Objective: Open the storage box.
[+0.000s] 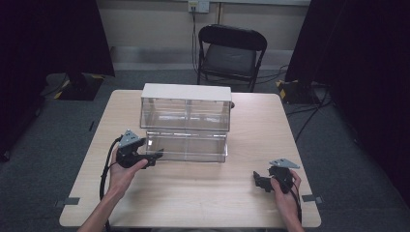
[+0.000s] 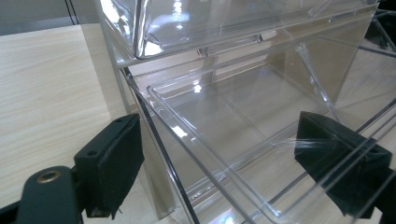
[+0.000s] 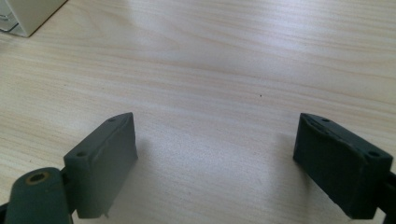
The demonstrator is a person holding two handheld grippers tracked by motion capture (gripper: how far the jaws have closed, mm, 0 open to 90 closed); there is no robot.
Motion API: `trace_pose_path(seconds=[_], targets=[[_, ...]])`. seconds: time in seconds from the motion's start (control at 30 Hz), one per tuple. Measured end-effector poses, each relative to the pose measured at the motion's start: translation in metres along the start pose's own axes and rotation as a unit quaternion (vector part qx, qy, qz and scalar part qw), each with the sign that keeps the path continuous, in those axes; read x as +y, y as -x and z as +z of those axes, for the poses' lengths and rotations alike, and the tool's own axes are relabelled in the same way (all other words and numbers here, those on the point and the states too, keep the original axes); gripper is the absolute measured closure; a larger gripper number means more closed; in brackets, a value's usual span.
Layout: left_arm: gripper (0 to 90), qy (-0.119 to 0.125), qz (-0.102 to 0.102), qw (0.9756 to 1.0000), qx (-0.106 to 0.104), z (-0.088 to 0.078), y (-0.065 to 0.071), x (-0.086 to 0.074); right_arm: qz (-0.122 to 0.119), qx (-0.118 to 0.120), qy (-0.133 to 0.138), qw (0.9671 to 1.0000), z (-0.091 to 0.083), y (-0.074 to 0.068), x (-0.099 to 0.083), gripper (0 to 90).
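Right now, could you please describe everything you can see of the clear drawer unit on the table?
The clear drawer unit looks like transparent plastic with a white top, and stands upright mid-table in two stacked tiers. The lower drawer is pulled partly out toward the person and looks empty. The left gripper is at its front left corner, jaws spread either side of the drawer's side wall, not visibly pressing it.

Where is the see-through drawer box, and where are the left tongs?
Clear drawer box (image 1: 186, 118), high view, front of the upper tier.
Left tongs (image 1: 157, 156), high view, tips at the lower drawer's left corner.
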State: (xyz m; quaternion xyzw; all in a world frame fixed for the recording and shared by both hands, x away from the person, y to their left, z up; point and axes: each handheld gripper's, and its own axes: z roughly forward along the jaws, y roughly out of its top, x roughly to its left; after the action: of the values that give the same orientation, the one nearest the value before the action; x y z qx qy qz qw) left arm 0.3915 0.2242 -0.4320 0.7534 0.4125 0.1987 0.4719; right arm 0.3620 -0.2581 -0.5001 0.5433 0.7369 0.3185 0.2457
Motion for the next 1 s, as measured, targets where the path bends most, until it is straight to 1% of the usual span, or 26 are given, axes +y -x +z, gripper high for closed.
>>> trace_pose_path(seconds=[0.07, 0.13, 0.43, 0.53, 0.57, 0.6, 0.63, 0.7, 0.77, 0.8, 0.83, 0.87, 1.0], targets=[[15.6, -0.002, 0.001, 1.0, 0.002, 0.0, 0.0, 0.0, 0.0, 0.0, 0.0, 1.0, 0.0, 0.0, 0.0, 12.5], [16.0, -0.01, 0.011, 0.9999, 0.007, 0.001, 0.001, 0.002, 0.0, 0.0, 0.0, 1.0, 0.0, 0.0, 0.0, 12.5], [15.4, 0.004, 0.0, 1.0, 0.002, 0.002, -0.001, 0.004, 0.0, 0.0, 0.0, 1.0, 0.0, 0.0, 0.0, 12.5], [15.5, 0.01, -0.009, 0.9999, -0.001, 0.002, -0.001, 0.004, 0.0, 0.0, 0.0, 1.0, 0.0, 0.0, 0.0, 12.5], [15.6, 0.011, -0.009, 0.9999, 0.002, 0.001, -0.001, 0.005, 0.0, 0.0, 0.0, 1.0, 0.0, 0.0, 0.0, 12.5], [15.6, 0.016, -0.016, 0.9997, -0.002, 0.002, -0.002, 0.005, 0.0, 0.0, 0.0, 1.0, 0.0, 0.0, 0.0, 12.5], [15.6, 0.017, -0.017, 0.9997, -0.001, 0.002, -0.002, 0.005, 0.0, 0.0, 0.0, 1.0, 0.0, 0.0, 0.0, 12.5], [15.6, 0.012, -0.011, 0.9999, -0.001, 0.001, -0.003, 0.005, 0.0, 0.0, 0.0, 1.0, 0.0, 0.0, 0.0, 12.6], [15.6, 0.015, -0.018, 0.9997, -0.002, 0.002, -0.002, 0.006, 0.0, 0.0, 0.0, 1.0, 0.0, 0.0, 0.0, 12.6], [15.6, 0.013, -0.012, 0.9999, -0.001, 0.001, -0.002, 0.006, 0.0, 0.0, 0.0, 1.0, 0.0, 0.0, 0.0, 12.5], [15.7, 0.016, -0.014, 0.9998, -0.001, 0.001, -0.002, 0.007, 0.0, 0.0, 0.0, 1.0, 0.0, 0.0, 0.0, 12.6], [15.9, 0.013, -0.01, 0.9999, 0.002, 0.0, -0.002, 0.008, 0.0, 0.0, 0.0, 1.0, 0.0, 0.0, 0.0, 12.6], [16.0, 0.013, -0.009, 0.9999, 0.002, 0.0, -0.002, 0.012, 0.0, 0.0, 0.0, 1.0, 0.0, 0.0, 0.0, 12.5]])
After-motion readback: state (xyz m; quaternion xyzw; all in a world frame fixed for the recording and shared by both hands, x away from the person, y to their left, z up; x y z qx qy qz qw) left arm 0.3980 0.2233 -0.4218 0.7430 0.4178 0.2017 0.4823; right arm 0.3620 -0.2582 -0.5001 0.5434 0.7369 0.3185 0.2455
